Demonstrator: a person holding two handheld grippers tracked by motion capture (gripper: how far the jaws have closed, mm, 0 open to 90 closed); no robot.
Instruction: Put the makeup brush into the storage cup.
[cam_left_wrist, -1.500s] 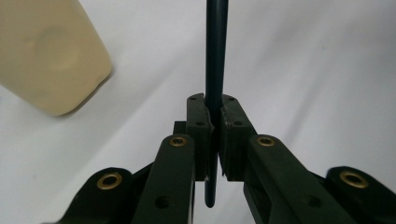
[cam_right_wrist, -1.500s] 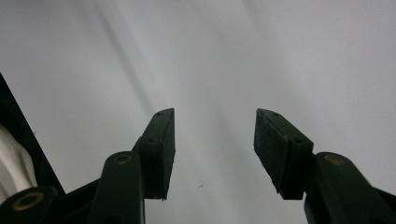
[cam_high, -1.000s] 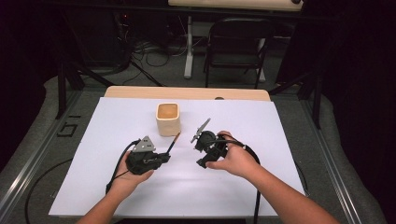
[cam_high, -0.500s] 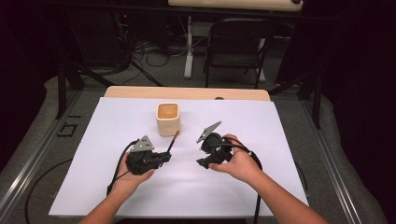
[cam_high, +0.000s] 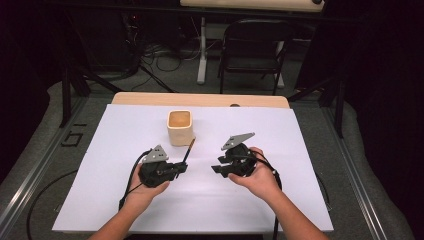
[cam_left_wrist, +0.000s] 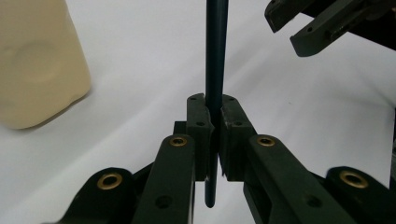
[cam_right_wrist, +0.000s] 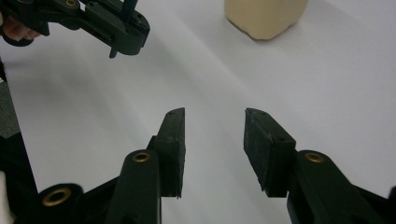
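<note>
Left claw (cam_left_wrist: 212, 140) clamped on brush (cam_left_wrist: 216, 56) near handle end; brush angled toward cup (cam_high: 180, 127), above counter (cam_high: 300, 150). Brush likely light, stiff, thin, slippery: grip mid-handle. Right claw (cam_right_wrist: 212, 149) empty, jaws just closing, apart.

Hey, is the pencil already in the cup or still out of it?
Out. The left gripper clamps the pencil in its jaws, beside the cup, not inside it.
</note>
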